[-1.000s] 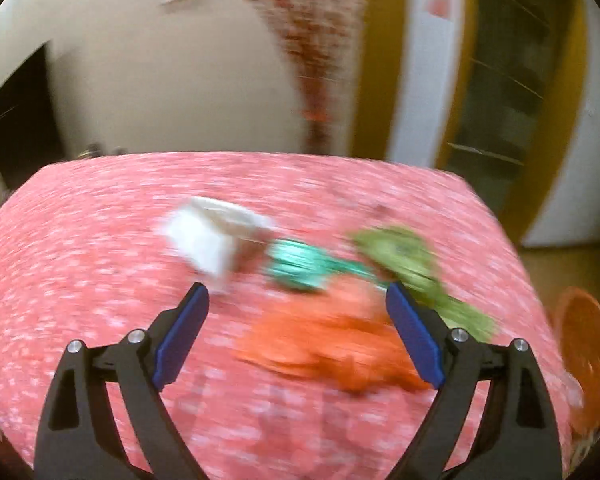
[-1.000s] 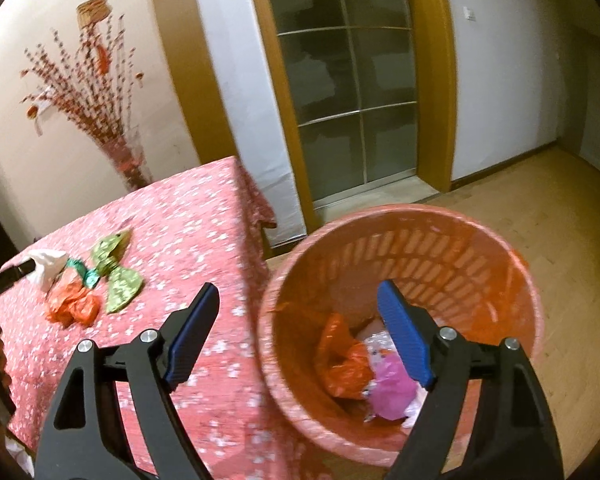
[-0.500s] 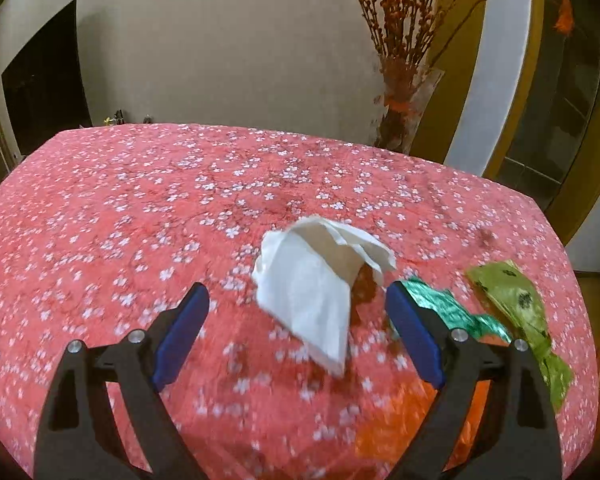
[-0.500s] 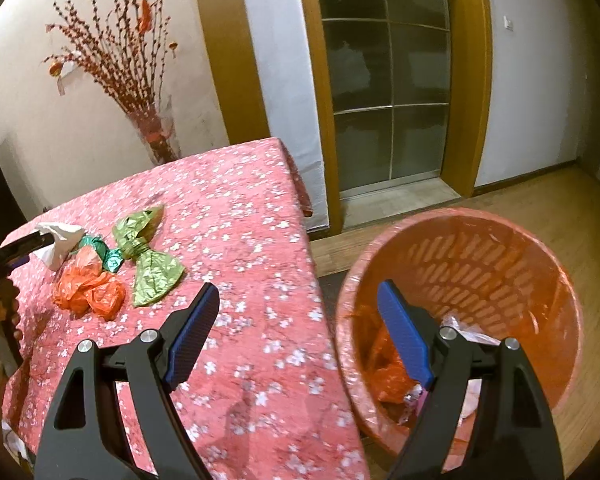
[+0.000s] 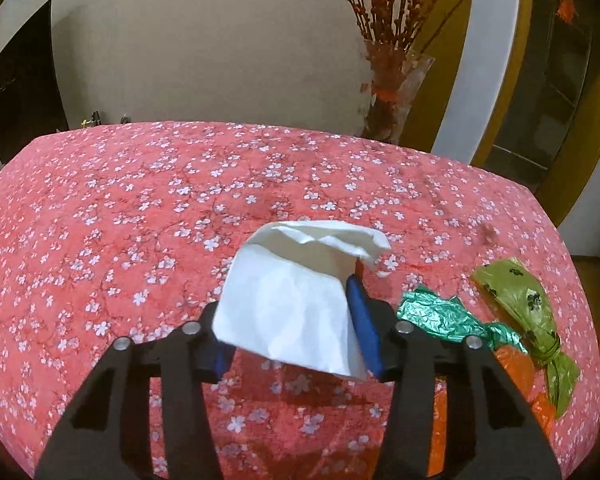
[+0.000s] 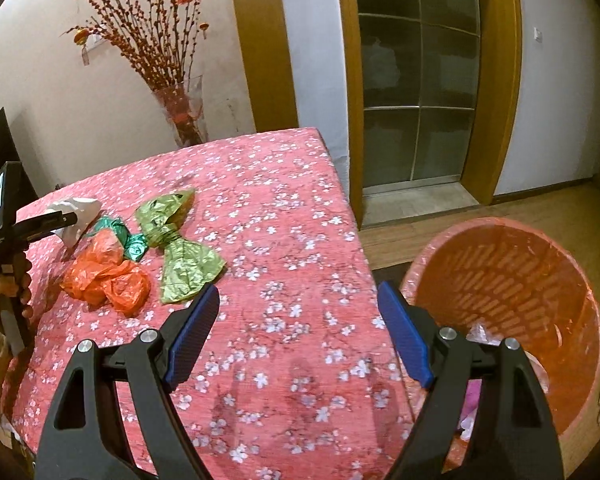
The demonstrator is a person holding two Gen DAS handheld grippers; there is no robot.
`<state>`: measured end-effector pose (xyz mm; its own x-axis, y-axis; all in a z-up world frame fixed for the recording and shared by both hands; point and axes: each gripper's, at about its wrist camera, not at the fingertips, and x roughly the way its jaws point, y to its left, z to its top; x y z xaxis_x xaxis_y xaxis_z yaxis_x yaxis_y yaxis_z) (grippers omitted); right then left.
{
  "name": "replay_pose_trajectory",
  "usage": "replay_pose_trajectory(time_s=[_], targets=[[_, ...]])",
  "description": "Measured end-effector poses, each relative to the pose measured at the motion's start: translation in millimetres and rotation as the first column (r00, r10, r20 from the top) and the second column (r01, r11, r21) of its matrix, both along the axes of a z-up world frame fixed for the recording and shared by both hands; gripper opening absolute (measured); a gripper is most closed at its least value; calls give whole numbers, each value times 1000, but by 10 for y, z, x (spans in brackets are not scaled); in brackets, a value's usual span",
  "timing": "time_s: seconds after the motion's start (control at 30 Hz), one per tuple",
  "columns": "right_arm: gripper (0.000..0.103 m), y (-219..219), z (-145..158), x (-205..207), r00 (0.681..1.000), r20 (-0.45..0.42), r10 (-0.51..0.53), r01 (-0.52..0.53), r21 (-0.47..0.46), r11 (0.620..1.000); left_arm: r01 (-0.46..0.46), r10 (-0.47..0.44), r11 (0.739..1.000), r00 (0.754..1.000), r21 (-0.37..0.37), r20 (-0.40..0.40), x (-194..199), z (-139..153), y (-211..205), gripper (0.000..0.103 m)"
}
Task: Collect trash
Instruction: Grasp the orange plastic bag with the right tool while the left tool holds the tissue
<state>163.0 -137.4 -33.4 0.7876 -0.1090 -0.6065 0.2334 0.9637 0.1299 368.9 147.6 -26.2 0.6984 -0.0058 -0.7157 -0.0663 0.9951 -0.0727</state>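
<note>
My left gripper [image 5: 296,332] is shut on a white tissue [image 5: 296,296], which fills the gap between its blue pads just above the red floral tablecloth [image 5: 140,208]. The tissue [image 6: 78,216] and left gripper [image 6: 52,222] also show at the far left of the right wrist view. A green foil wrapper [image 5: 440,316], an olive-green bag [image 5: 528,312] and an orange plastic bag [image 6: 108,276] lie to the right of it. My right gripper [image 6: 296,336] is open and empty above the table's near right edge, beside the orange trash basket [image 6: 540,280].
The basket stands on the wooden floor right of the table and holds some trash [image 6: 472,404]. A glass vase of red branches [image 6: 180,116] stands behind the table's far edge. A glass door [image 6: 416,80] is beyond.
My left gripper has moved onto the white tissue and shut on it. My right gripper has swung left from over the basket to over the table edge, still open.
</note>
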Motion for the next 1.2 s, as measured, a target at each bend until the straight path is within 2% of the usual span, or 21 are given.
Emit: replay_pose_trajectory(time_s=[0.33,0.57,0.77,1.0,1.03,1.07,1.2], targets=[[81,406,111,145,995,23,98,-98,6,995,-31,32,999,999,-7,37,-216,125,232,46],[78,1008,138,450,964,27,266,-266,8,964,-61,61,998,997,-12,55,-435,224,519,46],[67,1496,8,747,927,-30,373,-373,1,928,-90,90,996,994,-11,62,-639,280,795,46],[67,1784,-205,968,910,-128,394,-404,-67,912,-97,98,995,993,-20,69,-803,321,942,46],[60,1791,-227,982,910,-138,392,-404,-75,912,-96,97,995,993,-19,70,-816,325,945,46],[48,1790,-267,997,907,-157,391,-407,-85,910,-94,96,995,993,-19,72,-835,328,945,46],[34,1707,-240,919,907,-143,397,-409,-66,910,-82,84,996,994,-26,74,-881,345,917,46]])
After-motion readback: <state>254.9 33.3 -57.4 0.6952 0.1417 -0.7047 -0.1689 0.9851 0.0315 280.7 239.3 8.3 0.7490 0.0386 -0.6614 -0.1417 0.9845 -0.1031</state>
